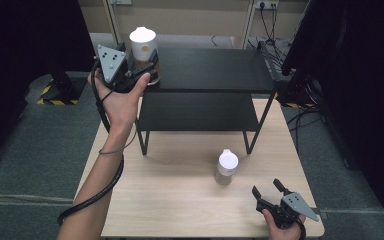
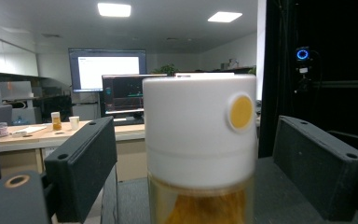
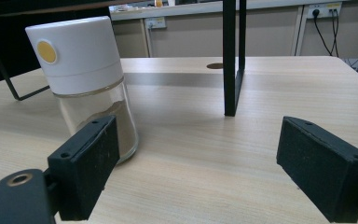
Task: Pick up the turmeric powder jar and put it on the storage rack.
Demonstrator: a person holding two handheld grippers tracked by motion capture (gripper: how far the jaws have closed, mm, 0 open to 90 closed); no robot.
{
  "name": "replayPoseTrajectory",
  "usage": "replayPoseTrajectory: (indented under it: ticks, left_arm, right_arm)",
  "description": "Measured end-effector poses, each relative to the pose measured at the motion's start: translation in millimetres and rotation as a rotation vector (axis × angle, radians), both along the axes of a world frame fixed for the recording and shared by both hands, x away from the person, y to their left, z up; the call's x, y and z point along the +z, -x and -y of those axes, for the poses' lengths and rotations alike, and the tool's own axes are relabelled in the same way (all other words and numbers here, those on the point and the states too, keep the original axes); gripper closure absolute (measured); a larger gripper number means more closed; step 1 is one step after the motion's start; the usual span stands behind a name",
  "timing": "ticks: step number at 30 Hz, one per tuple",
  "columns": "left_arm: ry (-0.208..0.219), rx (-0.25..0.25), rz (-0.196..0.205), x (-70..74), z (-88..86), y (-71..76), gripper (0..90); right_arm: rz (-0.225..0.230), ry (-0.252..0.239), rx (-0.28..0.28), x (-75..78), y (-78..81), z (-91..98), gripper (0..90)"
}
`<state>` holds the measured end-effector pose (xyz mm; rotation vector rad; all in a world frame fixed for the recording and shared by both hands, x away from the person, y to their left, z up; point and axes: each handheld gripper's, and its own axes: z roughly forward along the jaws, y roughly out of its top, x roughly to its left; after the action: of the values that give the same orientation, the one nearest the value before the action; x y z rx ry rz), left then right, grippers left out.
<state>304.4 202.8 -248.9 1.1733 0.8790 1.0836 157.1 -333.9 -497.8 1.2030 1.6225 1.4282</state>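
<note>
Worktop (image 1: 180, 200): pale wood-grain laminate, rectangular.

Shelf rack (image 1: 205, 70): matt black, two flat tiers on thin metal legs, standing on the worktop's far half.

Jar with amber contents (image 1: 143, 47): clear glass body, smooth white cylindrical cap bearing a round yellow dot; upright at the left front corner of the rack's top tier. The left gripper view adds the dot and the amber fill (image 2: 200, 140).

Second jar (image 1: 227, 165): same make, tan powder inside, upright on the worktop before the rack; the right gripper view (image 3: 86, 88) shows its tapered glass base.

Left gripper (image 1: 147, 67): raised to shelf height, forearm stretched forward, jaws apart on either side of the amber jar, pads clear of it.

Right gripper (image 1: 268, 189): resting low at the worktop's near right edge, jaws wide apart and empty, second jar just ahead to their left.
</note>
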Motion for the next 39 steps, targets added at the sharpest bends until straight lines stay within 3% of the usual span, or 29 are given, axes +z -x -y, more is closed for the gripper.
replayPoseTrajectory:
  ticks: [25, 35, 39]
  left_arm:
    - [-0.004, -0.056, 0.009, -59.4, -7.1, 48.0, 13.6]
    - [0.013, -0.091, -0.021, -92.7, -7.1, 62.2, 13.6]
    - [0.025, -0.099, -0.006, -109.0, -5.8, 65.2, 13.5]
  right_arm:
    - [0.001, 0.003, -0.001, 0.0, 0.2, -0.5, 13.5]
    - [0.001, 0.002, -0.003, -0.1, 0.3, -0.6, 13.5]
    - [-0.001, 0.002, -0.002, 0.2, 0.0, -0.5, 13.5]
